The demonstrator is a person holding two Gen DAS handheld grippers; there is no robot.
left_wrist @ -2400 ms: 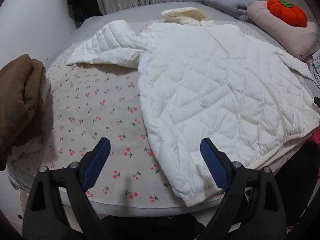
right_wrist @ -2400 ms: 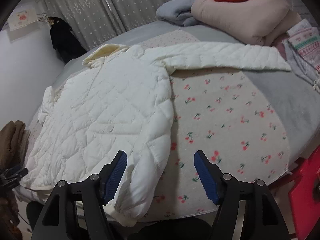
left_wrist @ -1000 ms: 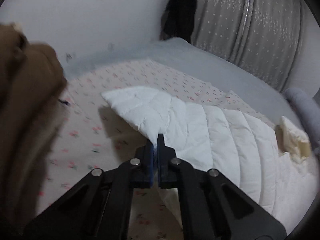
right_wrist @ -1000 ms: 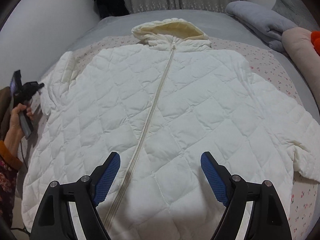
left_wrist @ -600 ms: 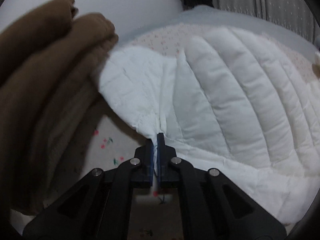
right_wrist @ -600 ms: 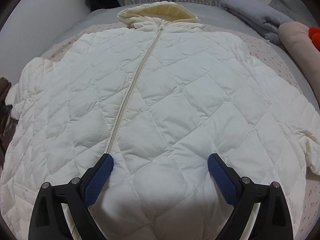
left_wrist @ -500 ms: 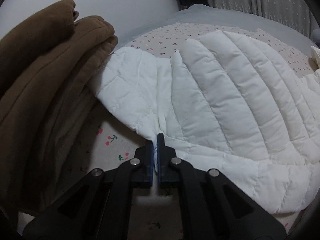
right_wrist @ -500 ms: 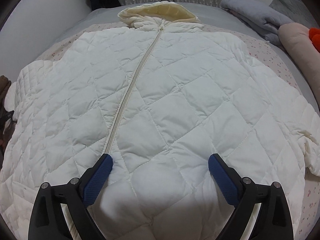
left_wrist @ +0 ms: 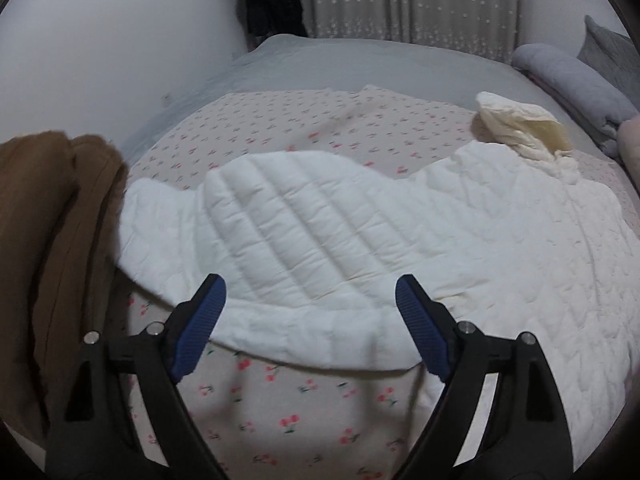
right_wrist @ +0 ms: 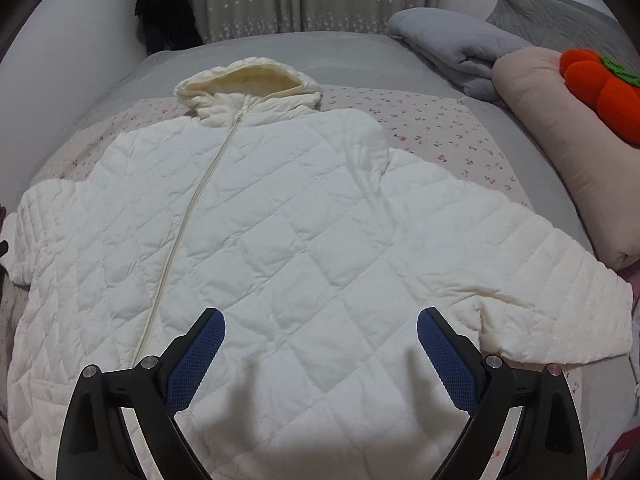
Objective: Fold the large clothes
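White quilted jacket [right_wrist: 280,240] lies flat, zip up, on the cherry-print sheet [left_wrist: 280,400] of the bed, hood [right_wrist: 248,80] at far end, spread so the sleeves can come in first, I'd say. Left sleeve [left_wrist: 280,240] lies doubled across jacket's left edge, near brown garment pile [left_wrist: 44,260]. Left gripper [left_wrist: 310,332] w/ jaws opening, nothing btwn them, above sleeve hem. Right gripper [right_wrist: 320,352] released, wide, empty, over lower front. Right sleeve [right_wrist: 540,280] sticks out toward the pink pillow [right_wrist: 560,140].
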